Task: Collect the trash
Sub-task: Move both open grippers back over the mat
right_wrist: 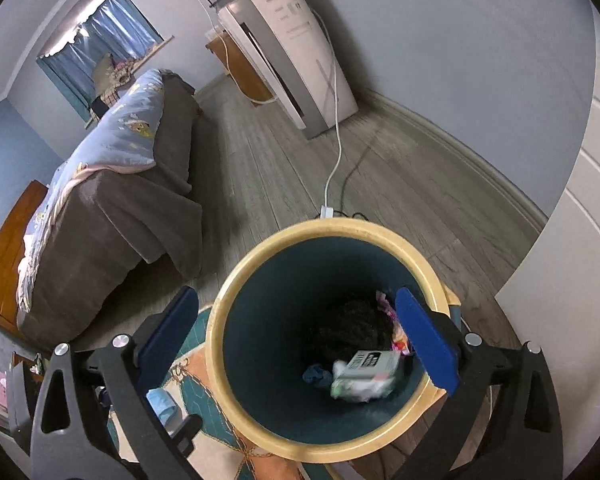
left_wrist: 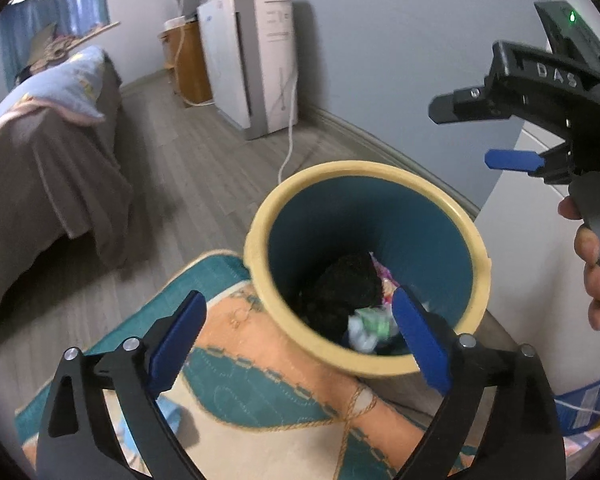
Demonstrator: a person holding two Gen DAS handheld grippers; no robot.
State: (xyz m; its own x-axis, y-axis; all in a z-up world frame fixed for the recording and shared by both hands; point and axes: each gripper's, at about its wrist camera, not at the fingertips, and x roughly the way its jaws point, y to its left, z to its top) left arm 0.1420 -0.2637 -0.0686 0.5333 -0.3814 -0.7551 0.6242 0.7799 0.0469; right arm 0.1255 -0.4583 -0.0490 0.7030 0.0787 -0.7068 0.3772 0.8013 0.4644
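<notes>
Two hand-held grippers hover above one round bin (left_wrist: 476, 240) with a cream rim and teal inside, standing on the wooden floor (left_wrist: 204, 160) at the edge of a teal and orange rug (left_wrist: 260, 360).

In the left wrist view, a bed (left_wrist: 40, 160) with a brown cover fills the left of the frame, a white appliance (left_wrist: 260, 60) stands against the wall at upper centre, and the bin sits lower centre. The left gripper (left_wrist: 296, 340) has its two blue fingers (left_wrist: 176, 344) spread wide with nothing between them; one is over the rug, the other over the bin's near rim. Inside the bin lie a dark bundle (left_wrist: 348, 284), a crumpled pale wrapper (left_wrist: 368, 328) and a bit of pink packaging (left_wrist: 382, 274), all below and between the fingers. At the right edge the other gripper appears from the side, held by a hand (left_wrist: 596, 276).

In the right wrist view, the bed is again at left, with one blue patterned quilt (right_wrist: 112, 136) on it. The right gripper (right_wrist: 296, 340) is also wide open and empty, its fingers (right_wrist: 428, 344) straddling the bin's mouth. Only this view shows a green and white carton (right_wrist: 364, 376) lying on the bin's bottom, blurred, just left of the right-hand finger, and a white cable (right_wrist: 336, 148) running across the floor to a plug behind the bin.
</notes>
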